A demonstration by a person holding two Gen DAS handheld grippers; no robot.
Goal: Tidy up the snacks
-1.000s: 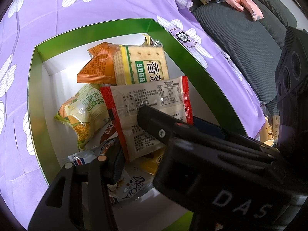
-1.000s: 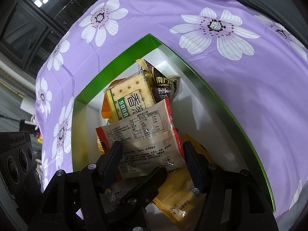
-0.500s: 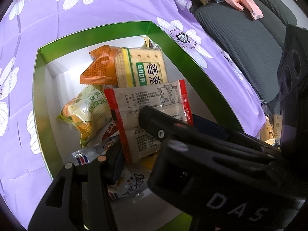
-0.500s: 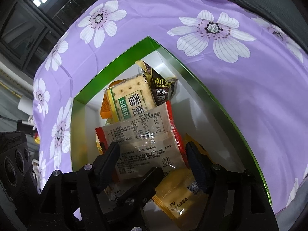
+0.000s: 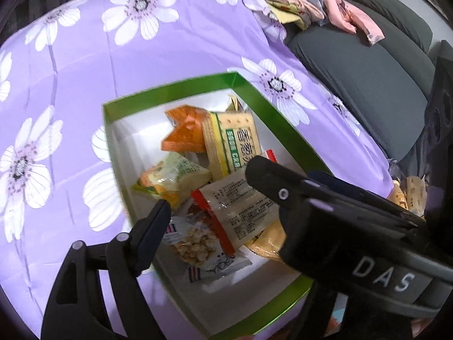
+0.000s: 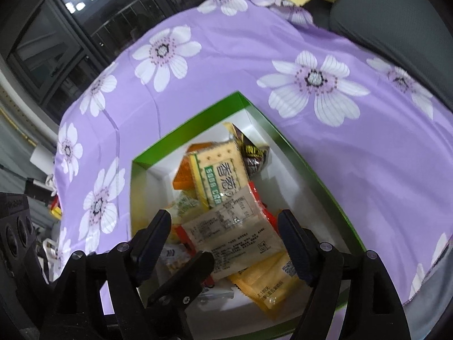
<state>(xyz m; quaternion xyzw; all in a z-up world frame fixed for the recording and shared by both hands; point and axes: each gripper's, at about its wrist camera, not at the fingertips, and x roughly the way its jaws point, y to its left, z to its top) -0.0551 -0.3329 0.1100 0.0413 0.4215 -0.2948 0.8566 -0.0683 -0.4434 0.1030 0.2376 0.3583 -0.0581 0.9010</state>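
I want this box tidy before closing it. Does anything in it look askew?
Yes. The packets in the box lie in a loose heap: the red-edged packet slants across others, and the cracker pack is tilted.

A purple flowered cloth covers the table; a green-rimmed box of snack packets sits directly on it.

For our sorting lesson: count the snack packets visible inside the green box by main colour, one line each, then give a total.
Orange packet: 1
Cream soda cracker pack: 1
Green-yellow packet: 1
Red-edged clear packet: 1
White popcorn packet: 1
Yellow packet: 1
Dark brown packet: 1
Total: 7
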